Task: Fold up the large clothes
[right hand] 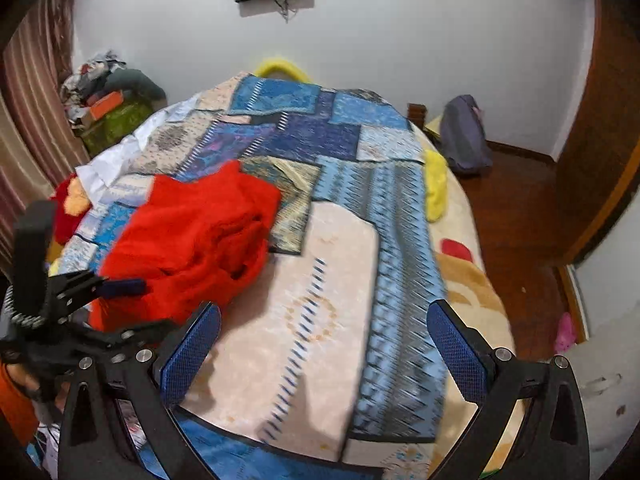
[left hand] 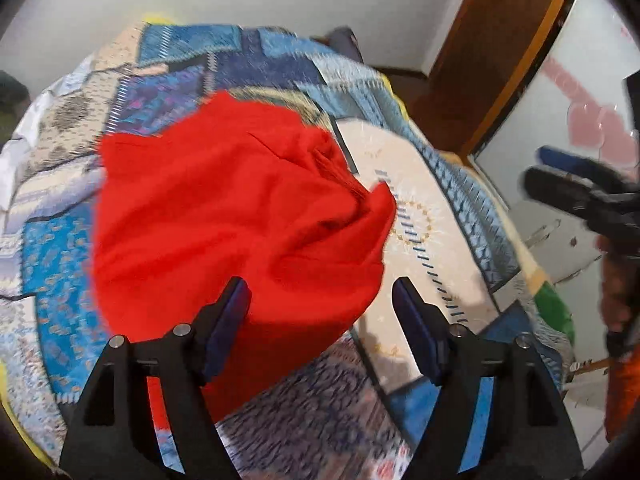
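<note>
Both tongs hang spread and empty over the bed [right hand: 460, 280]: the left tongs [left hand: 320, 296] just above the near edge of the red garment [left hand: 224, 208], the right tongs [right hand: 324, 328] over bare patchwork bedspread [right hand: 320, 132]. The garment lies crumpled just ahead of the left tongs and ahead-left of the right, with a purple bag [right hand: 464, 136] on the floor far beyond.

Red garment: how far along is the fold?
Done: nothing folded shows; the red garment lies crumpled in a heap on the patchwork bedspread. In hand: nothing. The left gripper hangs open above the garment's near edge; the right gripper is open over bare bedspread. Left: spreading it flat and every fold.
</note>
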### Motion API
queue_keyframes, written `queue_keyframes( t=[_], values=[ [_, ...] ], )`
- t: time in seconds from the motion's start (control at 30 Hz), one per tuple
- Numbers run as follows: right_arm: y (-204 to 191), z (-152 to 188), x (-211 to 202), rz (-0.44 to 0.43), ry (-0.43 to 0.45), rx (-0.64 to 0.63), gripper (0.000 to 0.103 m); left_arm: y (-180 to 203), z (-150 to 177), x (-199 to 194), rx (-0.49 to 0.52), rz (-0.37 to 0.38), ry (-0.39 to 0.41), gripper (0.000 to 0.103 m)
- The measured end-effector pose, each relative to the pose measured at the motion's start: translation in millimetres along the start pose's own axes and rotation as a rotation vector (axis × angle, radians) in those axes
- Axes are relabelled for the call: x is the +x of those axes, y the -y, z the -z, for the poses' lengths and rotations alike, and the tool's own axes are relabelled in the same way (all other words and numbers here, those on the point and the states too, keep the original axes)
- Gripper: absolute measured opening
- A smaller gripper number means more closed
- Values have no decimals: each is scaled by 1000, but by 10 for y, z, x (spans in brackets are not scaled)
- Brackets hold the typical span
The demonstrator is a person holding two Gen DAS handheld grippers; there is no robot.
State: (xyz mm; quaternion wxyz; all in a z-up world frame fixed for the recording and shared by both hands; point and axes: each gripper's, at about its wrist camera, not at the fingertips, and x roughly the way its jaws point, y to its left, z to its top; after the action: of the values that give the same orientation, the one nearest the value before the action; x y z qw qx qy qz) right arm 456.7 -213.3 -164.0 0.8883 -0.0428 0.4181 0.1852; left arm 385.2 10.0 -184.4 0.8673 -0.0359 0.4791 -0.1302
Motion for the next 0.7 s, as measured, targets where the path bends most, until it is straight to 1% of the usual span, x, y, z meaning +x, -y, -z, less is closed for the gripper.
queue_keyframes(
  t=[0.07,0.1,0.13,0.17,0.2,0.23,0.3,0.33,0.37,0.4,0.43,0.5,0.53,0.57,0.6,0.63,0.7],
  values=[
    [-138,-70,28,-51,1,-3,103,-193,-9,-260,-43,-30,54,85],
    [-253,-121,70,-85,1,-6,103,-295,-24,-347,-63,-53,81,87],
    [-316,-143,114,-102,-1,-9,103,-439,-30,-458,-81,-93,115,92],
    [-454,-187,194,-133,-7,-19,103,-532,-34,-476,-88,-119,128,96],
    [-565,-209,277,-153,-15,-30,103,-637,-28,-484,-96,-154,132,97],
    [-677,-228,374,-169,-26,-45,103,-761,-1,-460,-112,-188,120,97],
    [-860,-238,593,-182,-61,-69,103,-916,63,-305,-129,-217,70,97],
    [-947,-220,761,-173,-97,-69,103,-1012,138,-151,-134,-225,12,97],
    [-984,-202,878,-170,-124,-67,103,-1058,212,-51,-137,-225,-25,97],
    [-1031,-145,1087,-166,-177,-59,103,-1104,294,39,-141,-216,-55,97],
    [-1038,-108,1193,-160,-209,-55,103,-1140,408,136,-145,-204,-82,97],
    [-1004,64,1450,-140,-291,-42,103,-1148,577,193,-145,-180,-86,99],
    [-965,133,1512,-144,-314,-36,103,-1151,673,211,-137,-174,-83,103],
    [-891,233,1563,-157,-340,-23,103,-1144,749,206,-124,-171,-80,103],
    [-815,308,1567,-168,-350,-12,103,-1140,833,200,-104,-169,-85,103],
    [-759,353,1531,-172,-339,-16,103,-1147,879,205,-93,-173,-91,103],
    [-662,437,1430,-162,-338,-46,103,-1162,976,231,-74,-198,-115,103]
  ],
)
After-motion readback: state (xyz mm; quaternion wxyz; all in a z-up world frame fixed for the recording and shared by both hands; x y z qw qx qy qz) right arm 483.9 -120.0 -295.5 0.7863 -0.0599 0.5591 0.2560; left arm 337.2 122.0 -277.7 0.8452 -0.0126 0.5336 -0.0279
